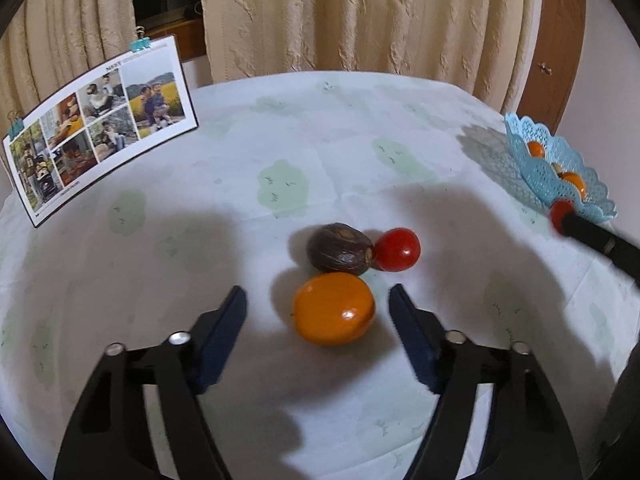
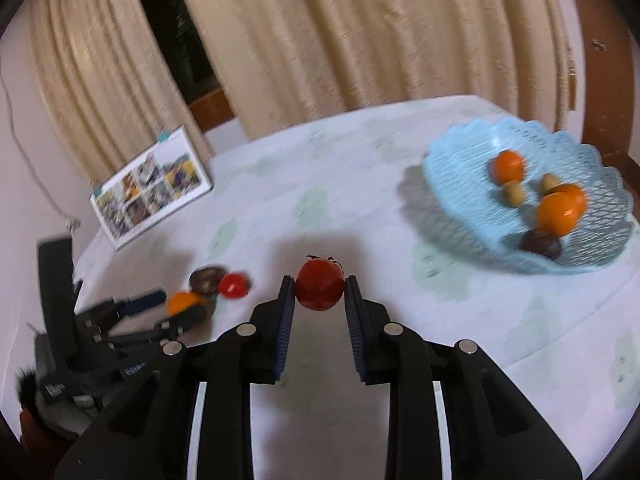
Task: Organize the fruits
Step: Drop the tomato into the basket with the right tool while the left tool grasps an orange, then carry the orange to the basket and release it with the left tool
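Three fruits wait mid-table [image 1: 280, 120] — left gripper [image 1: 318, 300] wide around the orange [image 1: 334, 309]; right gripper [image 2: 320, 292] clamps a tomato [image 2: 320, 286], basket [image 2: 460, 184] part-filled.

from my remote seat i find almost nothing legible; the photo collage card [image 1: 100, 128] carries a small dark heading along its top edge and a line of print along its bottom edge, both too small and warped for me to make out; in the right wrist view the left gripper [image 2: 176, 312] body shows white lettering near the lower left, too blurred to read.
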Tool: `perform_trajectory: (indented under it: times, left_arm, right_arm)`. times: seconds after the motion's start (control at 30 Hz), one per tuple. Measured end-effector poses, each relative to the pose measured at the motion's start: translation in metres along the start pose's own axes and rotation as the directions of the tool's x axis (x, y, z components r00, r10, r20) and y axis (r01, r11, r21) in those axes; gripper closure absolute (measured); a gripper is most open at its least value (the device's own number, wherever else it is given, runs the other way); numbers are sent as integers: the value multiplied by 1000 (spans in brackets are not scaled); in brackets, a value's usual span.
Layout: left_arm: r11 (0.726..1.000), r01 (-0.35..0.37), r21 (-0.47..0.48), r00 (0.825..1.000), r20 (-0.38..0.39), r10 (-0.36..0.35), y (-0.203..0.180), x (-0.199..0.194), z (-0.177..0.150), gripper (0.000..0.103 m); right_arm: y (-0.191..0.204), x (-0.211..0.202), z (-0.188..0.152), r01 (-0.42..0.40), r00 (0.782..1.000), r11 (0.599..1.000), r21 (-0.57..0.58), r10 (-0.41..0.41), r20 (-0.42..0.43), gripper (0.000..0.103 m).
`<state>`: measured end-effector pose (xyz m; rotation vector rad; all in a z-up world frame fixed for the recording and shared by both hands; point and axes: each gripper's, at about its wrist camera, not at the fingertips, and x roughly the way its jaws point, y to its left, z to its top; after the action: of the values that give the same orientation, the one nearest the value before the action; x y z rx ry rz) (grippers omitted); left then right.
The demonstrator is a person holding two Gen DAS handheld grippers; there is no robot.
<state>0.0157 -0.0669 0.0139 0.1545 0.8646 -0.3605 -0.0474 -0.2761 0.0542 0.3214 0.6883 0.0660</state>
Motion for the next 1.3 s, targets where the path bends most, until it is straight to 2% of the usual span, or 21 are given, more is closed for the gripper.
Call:
perform_trajectory:
  times: [0.17,0.43,0.67,0.73,0.83,1.0,1.13,1.3]
  left_arm:
    - [1000,25,-13,999,-29,-26,1,8,-1,60]
    - [1000,26,-11,999,-27,-26,-3,1,-1,60]
    - [999,51,1,999,-5,-51,-16,-13,1,60]
    - [999,54,7,999,1,-54,-21,-17,2,60]
    - [998,56,18,998,9,-56,-30,-21,6,60]
    - [997,63,49,998,21,-64,-49,-22,15,60]
    - [992,98,80,995,28,-100,-73,-21,28,60]
    - [980,139,140,988,52,-147,-114,-19,48,60]
  right_arm:
    - [-25,-17,13,37,997,998,49,-40,62,77]
    - [-71,-29,28,112,985,984,138,-128,114,77]
    - [-102,-23,29,157,978,969,191,-179,105,76]
    - [-110,-22,27,161,976,963,214,-188,110,67]
    - [-120,-27,23,169,969,953,253,-208,135,59]
    - [-135,-42,16,233,937,928,291,-294,186,59]
    - [-144,-55,8,301,893,896,326,-385,235,52]
    - [-149,-64,2,336,854,868,367,-445,270,49]
